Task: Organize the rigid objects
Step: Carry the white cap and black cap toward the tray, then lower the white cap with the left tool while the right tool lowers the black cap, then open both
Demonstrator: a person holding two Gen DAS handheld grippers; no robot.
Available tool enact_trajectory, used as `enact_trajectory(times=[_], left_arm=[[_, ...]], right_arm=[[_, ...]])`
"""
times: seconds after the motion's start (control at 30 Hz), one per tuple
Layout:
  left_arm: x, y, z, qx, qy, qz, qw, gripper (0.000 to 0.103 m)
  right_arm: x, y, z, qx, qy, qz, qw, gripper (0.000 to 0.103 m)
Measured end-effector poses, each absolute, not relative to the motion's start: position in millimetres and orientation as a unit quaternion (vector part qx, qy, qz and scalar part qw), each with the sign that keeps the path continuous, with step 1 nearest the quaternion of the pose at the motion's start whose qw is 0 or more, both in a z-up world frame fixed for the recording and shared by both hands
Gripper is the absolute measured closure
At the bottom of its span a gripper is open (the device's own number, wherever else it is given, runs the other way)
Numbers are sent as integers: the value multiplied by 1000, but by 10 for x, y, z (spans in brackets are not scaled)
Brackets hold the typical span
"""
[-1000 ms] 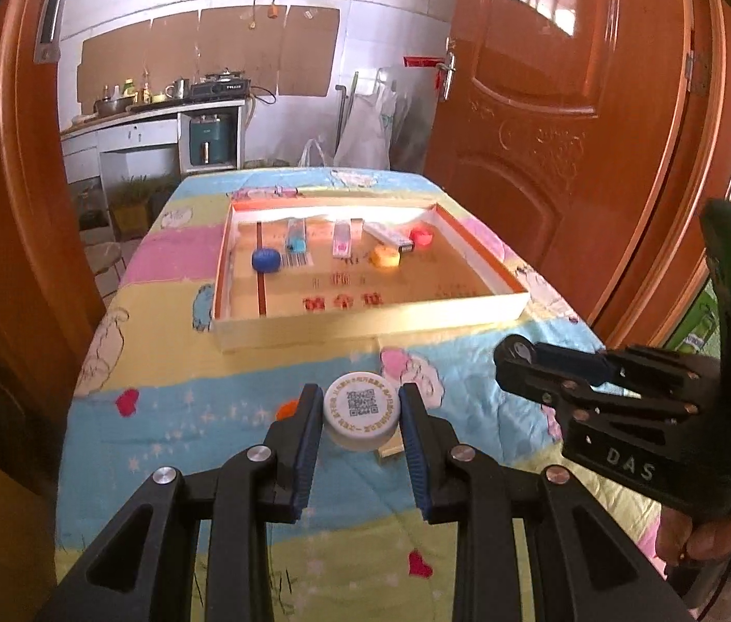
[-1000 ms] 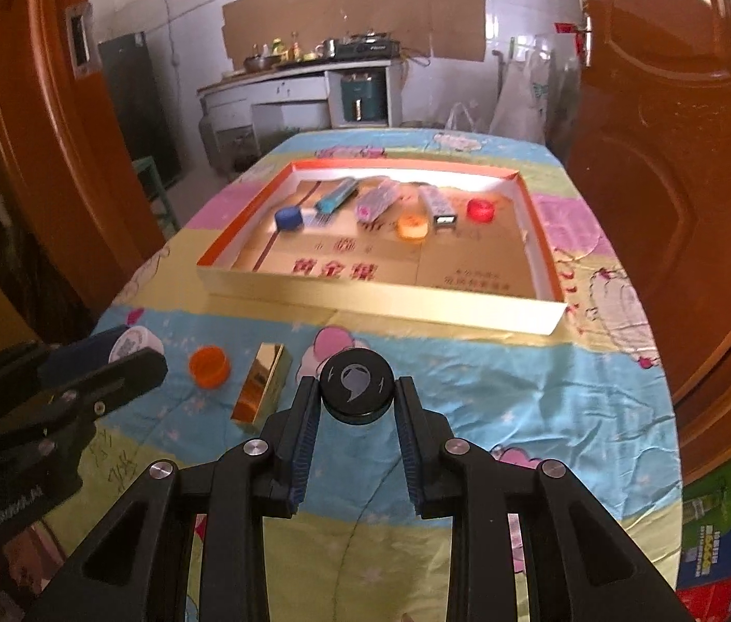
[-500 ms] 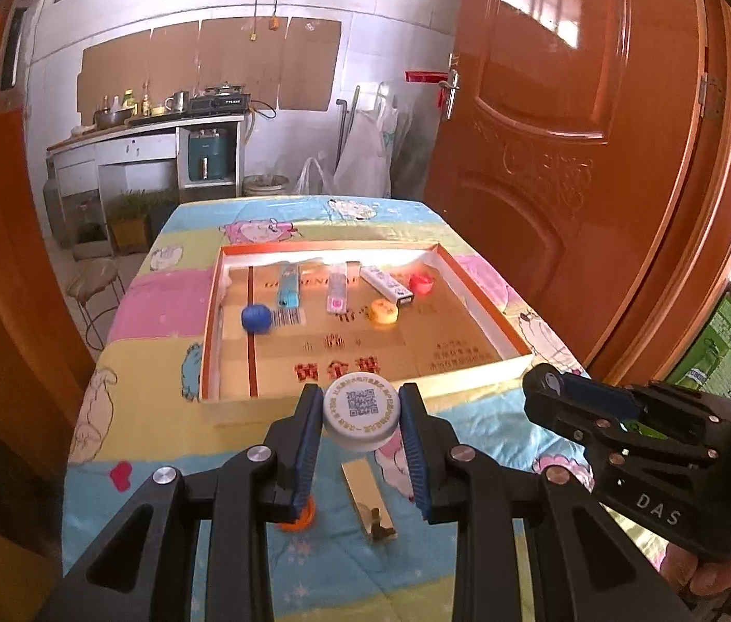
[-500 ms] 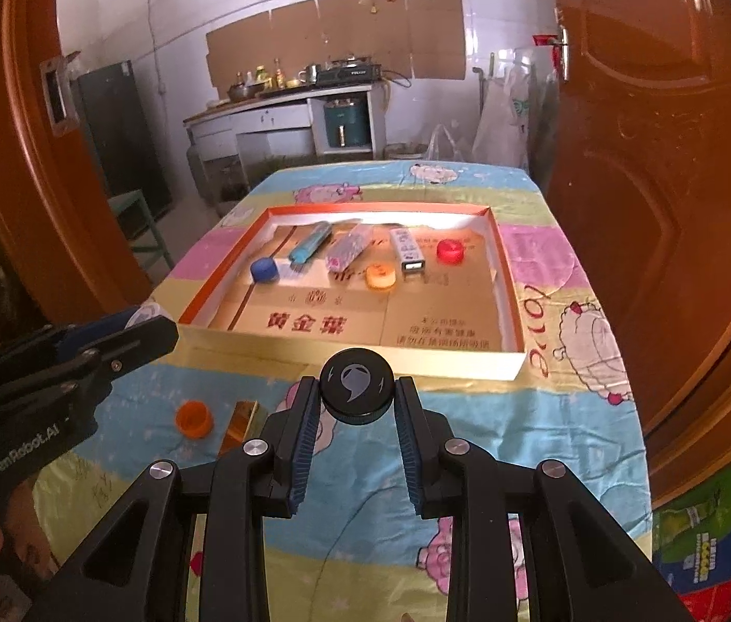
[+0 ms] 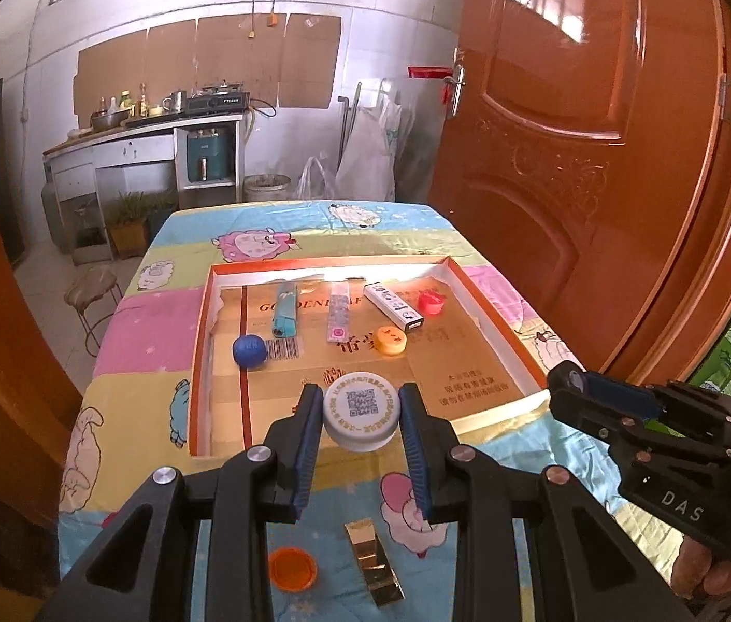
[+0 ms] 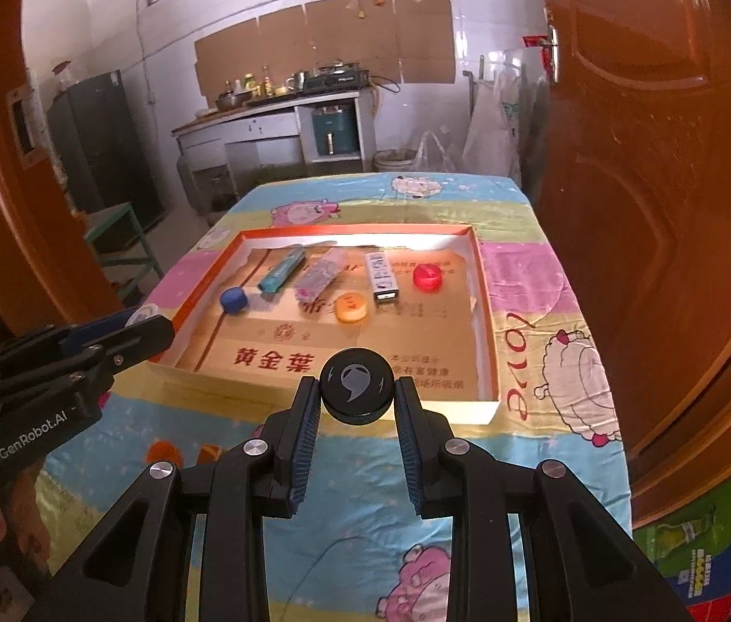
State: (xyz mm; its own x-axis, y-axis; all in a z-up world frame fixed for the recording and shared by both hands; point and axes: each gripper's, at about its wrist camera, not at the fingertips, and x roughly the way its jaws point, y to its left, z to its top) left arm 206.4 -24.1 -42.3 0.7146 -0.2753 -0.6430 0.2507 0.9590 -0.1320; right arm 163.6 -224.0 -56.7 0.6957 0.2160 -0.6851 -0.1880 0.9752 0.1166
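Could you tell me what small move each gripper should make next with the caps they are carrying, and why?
Probably carry both on forward over the tray's near wall, then lower. The left gripper grips a white QR-code cap and the right gripper a black cap, each at that edge. Sorted pieces line the tray's far side; the near floor is bare.

Cartoon-cloth table (image 5: 122,357), shallow box (image 5: 198,363), orange cap (image 5: 291,568), gold bar (image 5: 376,560)

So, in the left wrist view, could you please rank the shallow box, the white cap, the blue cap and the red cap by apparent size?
1. Shallow box.
2. White cap, though nearness enlarges it.
3. Blue cap and red cap: alike, unranked.
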Motion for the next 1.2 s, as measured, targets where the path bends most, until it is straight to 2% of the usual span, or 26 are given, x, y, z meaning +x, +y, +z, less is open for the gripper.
enact_trajectory(times=[1.2], left_arm=[[2925, -305, -873, -7, 411, -116, 904, 72]], right_arm=[[2555, -2367, -991, 38, 417, 121, 900, 73]])
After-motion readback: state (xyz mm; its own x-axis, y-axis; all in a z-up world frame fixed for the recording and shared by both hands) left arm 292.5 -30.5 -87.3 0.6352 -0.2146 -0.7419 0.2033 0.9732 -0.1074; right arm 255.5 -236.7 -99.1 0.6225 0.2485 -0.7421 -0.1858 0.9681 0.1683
